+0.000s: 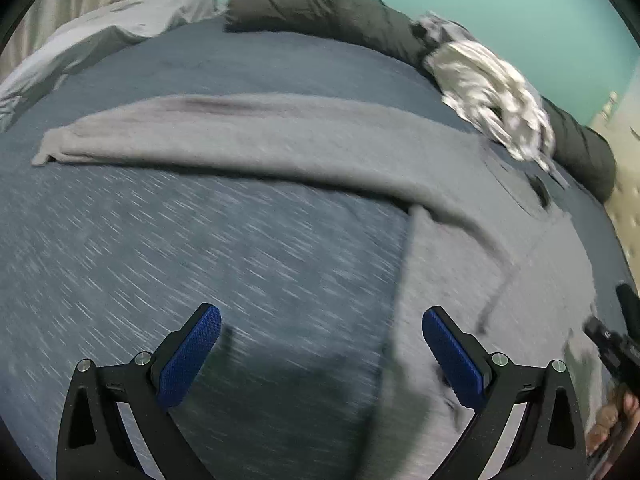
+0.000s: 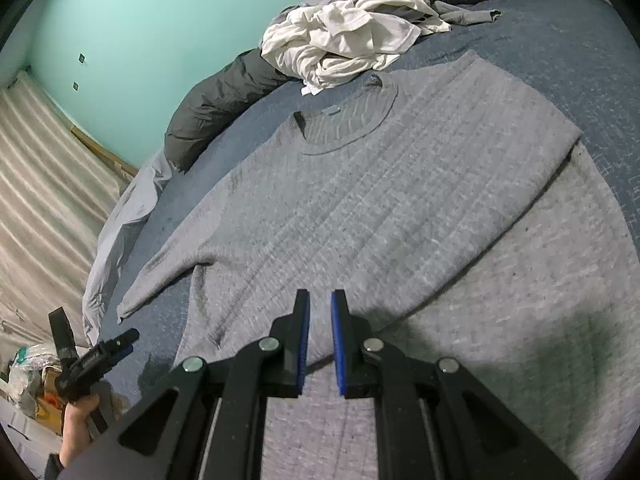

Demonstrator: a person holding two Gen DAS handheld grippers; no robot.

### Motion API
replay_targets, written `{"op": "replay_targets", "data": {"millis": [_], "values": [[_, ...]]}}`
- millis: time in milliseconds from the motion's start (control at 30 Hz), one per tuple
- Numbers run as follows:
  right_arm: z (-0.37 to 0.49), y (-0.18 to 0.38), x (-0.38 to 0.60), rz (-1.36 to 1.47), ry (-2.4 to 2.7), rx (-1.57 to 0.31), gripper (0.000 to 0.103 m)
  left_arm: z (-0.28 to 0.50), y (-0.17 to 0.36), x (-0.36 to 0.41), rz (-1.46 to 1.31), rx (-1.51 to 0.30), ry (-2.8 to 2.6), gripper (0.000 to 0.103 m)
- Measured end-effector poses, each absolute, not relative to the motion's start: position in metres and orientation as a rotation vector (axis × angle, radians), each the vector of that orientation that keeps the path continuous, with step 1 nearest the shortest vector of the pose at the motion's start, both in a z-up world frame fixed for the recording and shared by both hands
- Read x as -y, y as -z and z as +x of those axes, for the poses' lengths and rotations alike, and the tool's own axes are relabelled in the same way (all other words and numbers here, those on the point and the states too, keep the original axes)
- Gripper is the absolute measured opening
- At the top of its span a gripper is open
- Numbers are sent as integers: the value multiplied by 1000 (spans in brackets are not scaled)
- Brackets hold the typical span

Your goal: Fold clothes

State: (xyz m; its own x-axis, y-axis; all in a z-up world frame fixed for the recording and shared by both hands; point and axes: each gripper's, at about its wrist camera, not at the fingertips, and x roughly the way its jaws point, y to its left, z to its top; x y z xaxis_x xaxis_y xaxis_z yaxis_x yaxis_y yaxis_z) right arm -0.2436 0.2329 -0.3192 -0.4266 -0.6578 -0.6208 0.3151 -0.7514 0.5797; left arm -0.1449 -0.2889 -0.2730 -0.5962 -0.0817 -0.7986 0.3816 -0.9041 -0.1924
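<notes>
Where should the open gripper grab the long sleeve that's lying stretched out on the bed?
Best by the cuff end of the grey sweater's outstretched sleeve. It lies flat and straight on the blue bedcover with bare cover all round its tip. The left gripper, jaws wide, could probably come down from above, pinch that thin edge and carry it over the body.

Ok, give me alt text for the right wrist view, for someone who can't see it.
A grey sweater lies spread flat, neckline away from the camera, on a blue bedspread. The right gripper points at its lower half, blue-padded fingers nearly together, apparently with nothing between them. A crumpled white garment sits beyond the collar, and the left gripper shows at lower left.
</notes>
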Motion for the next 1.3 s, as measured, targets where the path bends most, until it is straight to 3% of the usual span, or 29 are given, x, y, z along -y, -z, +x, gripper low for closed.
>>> {"op": "replay_targets", "data": {"millis": [200,700,1133,1200,1300], "values": [[-245,319,-229,1185,2182,514,10,-151,277,363,1248,-656,2408,103],[-248,320,-220,1181,2208,467,10,-130,279,515,1077,-761,2184,103],[-248,322,-209,1185,2220,419,10,-100,290,588,921,-936,2097,102],[-248,323,-208,1188,2221,414,10,-100,290,592,903,-950,2098,98],[-249,325,-206,1191,2222,404,10,-102,288,597,896,-968,2111,78]]}}
